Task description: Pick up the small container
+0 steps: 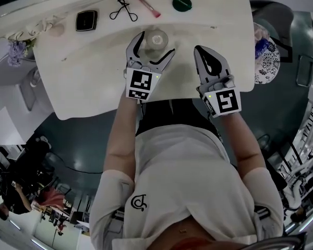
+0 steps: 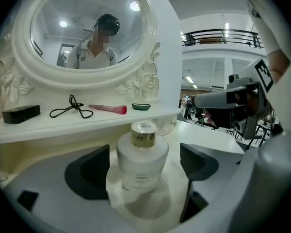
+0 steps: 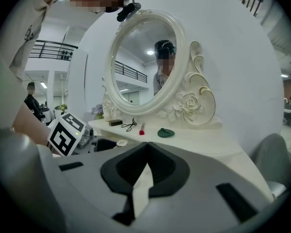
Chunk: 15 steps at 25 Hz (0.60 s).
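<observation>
The small container [image 1: 156, 37] is a squat white bottle with a gold neck and a clear cap [image 2: 143, 128], upright on the white dressing table [image 1: 88, 82]. My left gripper [image 1: 155, 44] stands open around it, one jaw on each side. In the left gripper view there is a gap between the bottle [image 2: 142, 165] and each dark pad [image 2: 93, 171], so nothing presses on it. My right gripper [image 1: 200, 51] hovers over the table to the right of the bottle. Its jaws are shut tip to tip with nothing between them [image 3: 146, 147].
On the raised shelf behind the bottle lie a black box [image 1: 86, 20], an eyelash curler [image 1: 123, 9], a pink brush [image 1: 146, 4] and a green dish [image 1: 181, 3]. An ornate white oval mirror [image 2: 87, 38] rises at the back. The table's front edge runs just below both grippers.
</observation>
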### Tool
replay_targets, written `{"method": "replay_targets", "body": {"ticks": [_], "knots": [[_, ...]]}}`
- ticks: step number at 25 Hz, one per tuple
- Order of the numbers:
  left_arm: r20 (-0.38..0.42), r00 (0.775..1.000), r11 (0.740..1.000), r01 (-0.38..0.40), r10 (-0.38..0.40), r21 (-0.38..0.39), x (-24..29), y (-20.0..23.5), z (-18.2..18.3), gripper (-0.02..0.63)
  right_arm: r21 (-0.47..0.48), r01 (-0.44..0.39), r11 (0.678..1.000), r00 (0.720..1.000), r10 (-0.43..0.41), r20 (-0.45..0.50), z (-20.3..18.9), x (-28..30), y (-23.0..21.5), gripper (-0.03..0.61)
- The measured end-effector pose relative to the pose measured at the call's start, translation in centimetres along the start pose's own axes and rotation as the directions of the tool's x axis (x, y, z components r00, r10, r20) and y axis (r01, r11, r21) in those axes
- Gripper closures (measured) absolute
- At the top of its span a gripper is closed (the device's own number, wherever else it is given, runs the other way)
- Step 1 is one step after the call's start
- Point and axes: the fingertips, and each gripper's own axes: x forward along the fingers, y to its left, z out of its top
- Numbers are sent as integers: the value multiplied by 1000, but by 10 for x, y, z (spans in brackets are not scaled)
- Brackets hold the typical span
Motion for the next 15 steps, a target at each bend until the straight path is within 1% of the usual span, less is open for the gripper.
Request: {"method": "replay_targets", "body": {"ticks": [3,6,11,12,13,14,15], "knots": [[-18,1000,1000,6,-6,9,8,3,-3,166,-25,8,1000,1000,-8,4,2,0,1,572],[-39,999,999,1,0,35,14,5,-5,166,-5,21,1000,1000,-21,-5,-2,1,-1,572],[-90,996,999,7,-2,52,26,5,-10,171,20,43,999,998,-43,-35,-12,0,-10,572],[-103,995,998,1,6,66,27,6,-12,190,27,47,999,998,-46,-39,-13,0,-11,572],[-111,994,997,-6,15,80,27,8,-14,232,33,50,998,998,-48,-41,-14,0,-12,572],[-115,993,996,-13,23,90,28,9,-14,261,38,52,998,998,-51,-42,-15,0,-14,572],[-115,993,995,-16,27,95,28,9,-14,261,41,54,998,998,-53,-43,-15,-1,-15,572]]}}
